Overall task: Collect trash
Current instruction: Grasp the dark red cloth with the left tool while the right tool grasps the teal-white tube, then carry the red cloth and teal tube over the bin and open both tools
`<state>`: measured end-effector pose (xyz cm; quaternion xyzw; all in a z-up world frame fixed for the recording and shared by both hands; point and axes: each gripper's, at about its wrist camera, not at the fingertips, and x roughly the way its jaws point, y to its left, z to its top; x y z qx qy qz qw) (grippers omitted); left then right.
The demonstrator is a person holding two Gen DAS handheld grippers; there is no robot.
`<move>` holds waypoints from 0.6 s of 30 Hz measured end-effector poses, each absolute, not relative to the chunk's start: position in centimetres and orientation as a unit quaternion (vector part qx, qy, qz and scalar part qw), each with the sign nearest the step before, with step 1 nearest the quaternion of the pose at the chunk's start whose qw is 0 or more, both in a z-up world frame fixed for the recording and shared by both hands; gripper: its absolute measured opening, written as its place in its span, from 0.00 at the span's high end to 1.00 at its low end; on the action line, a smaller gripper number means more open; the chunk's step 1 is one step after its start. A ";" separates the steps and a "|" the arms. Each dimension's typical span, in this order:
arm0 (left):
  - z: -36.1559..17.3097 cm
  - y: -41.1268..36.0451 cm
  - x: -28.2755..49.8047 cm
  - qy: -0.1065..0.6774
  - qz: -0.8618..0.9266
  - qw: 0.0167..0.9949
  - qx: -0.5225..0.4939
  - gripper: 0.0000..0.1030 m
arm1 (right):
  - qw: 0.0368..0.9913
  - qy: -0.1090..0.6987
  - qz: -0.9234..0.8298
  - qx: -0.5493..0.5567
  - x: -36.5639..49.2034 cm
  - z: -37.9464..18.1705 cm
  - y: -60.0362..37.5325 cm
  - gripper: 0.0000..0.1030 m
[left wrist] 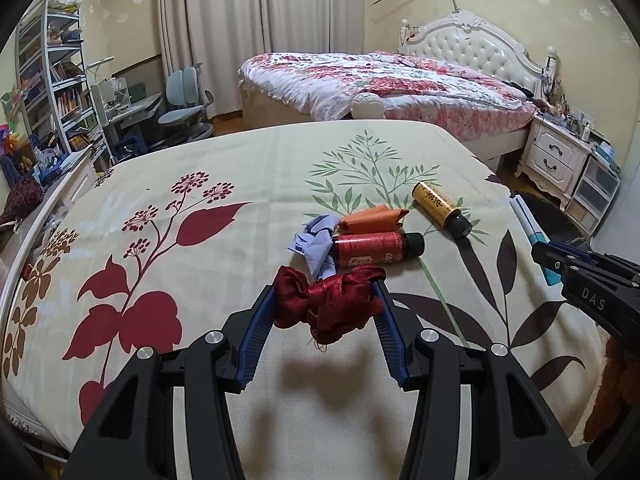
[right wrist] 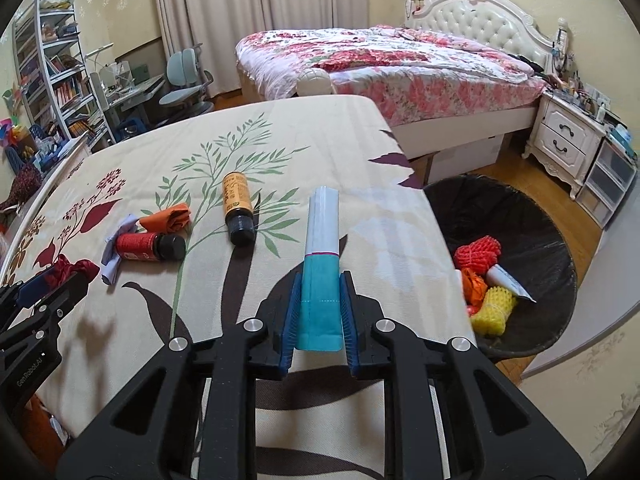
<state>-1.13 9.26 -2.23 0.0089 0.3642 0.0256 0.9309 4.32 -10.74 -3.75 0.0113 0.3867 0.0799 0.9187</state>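
Bedroom, leaf-print bedspread [right wrist: 352,160]. Left gripper [left wrist: 326,300] clenches a crumpled dark-red ribbon [left wrist: 328,304]; right gripper [right wrist: 320,308] clenches a teal-and-white tube [right wrist: 322,264]. Black-lined bin [right wrist: 536,256], right, already holds trash. Two small bottles and crumpled papers remain on the bedspread.

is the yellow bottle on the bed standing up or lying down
Lying down. The yellow bottle rests on its side on the bed cover, black cap toward the camera, clear of both grippers.

The right hand-held gripper [left wrist: 538,250] bears "DAS" in pale letters on its black side, the left hand-held gripper [right wrist: 52,280] bears "GenRobot.AI", while the bottles' labels stay unreadable.
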 end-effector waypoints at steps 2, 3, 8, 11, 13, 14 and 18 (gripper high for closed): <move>-1.8 8.7 -1.2 0.359 0.020 0.933 0.010 0.51 | 0.921 0.383 0.075 0.015 4.1 -3.5 -11.4 0.81; -1.6 8.3 -1.3 0.355 0.016 0.934 0.012 0.51 | 0.922 0.381 0.072 0.016 4.0 -3.4 -11.7 0.81; -0.8 6.3 -1.2 0.342 -0.003 0.939 0.017 0.51 | 0.927 0.369 0.057 0.025 3.6 -2.7 -13.4 0.81; -0.4 4.8 -0.8 0.336 -0.017 0.942 0.024 0.51 | 0.931 0.361 0.045 0.025 3.4 -2.2 -14.5 0.81; -0.1 3.8 -0.4 0.331 -0.026 0.943 0.025 0.51 | 0.934 0.354 0.035 0.027 3.3 -1.9 -15.4 0.81; 0.1 3.2 -0.1 0.328 -0.032 0.944 0.027 0.51 | 0.935 0.352 0.031 0.028 3.3 -1.8 -15.7 0.81; 0.6 1.0 0.8 0.318 -0.050 0.946 0.035 0.51 | 0.939 0.343 0.008 0.033 3.5 -1.4 -17.8 0.81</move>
